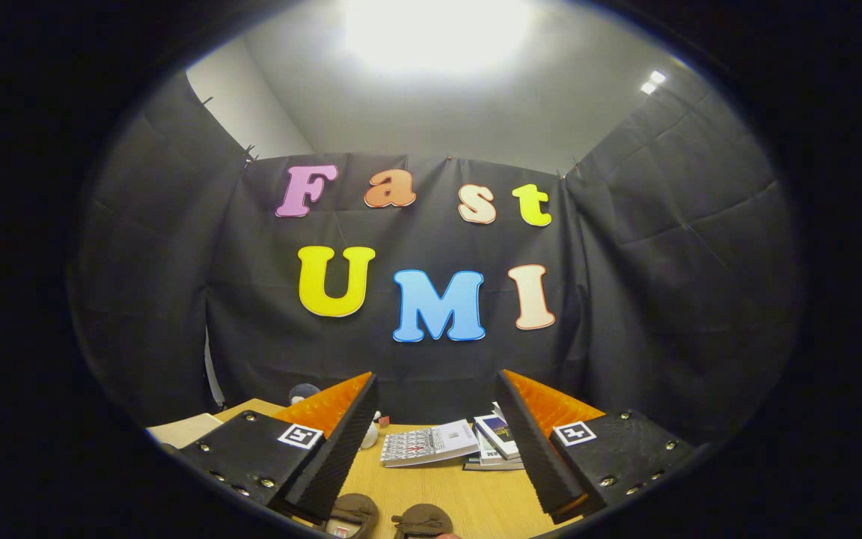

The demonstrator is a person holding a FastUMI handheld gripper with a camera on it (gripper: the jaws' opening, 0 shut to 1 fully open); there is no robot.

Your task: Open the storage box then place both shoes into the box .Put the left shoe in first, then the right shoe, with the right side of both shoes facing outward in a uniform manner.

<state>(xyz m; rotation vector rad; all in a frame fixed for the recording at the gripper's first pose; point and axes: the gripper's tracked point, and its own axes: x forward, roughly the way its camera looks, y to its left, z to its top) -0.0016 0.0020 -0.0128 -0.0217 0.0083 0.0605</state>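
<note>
My gripper (435,442) hangs with its fingers spread wide and nothing between them. Low between the fingers I see the tops of two brown shoes (390,516) side by side on the pale wooden table (468,490); I cannot tell which way they point. Beyond the fingers, a stack of books (450,443) lies near the black cloth wall.

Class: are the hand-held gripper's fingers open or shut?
Open: the hand-held gripper has its fingers wide apart, nothing between them; wooden table and books show beyond.

The hand-held gripper (435,442) is held level, fingers spread wide apart.
</note>
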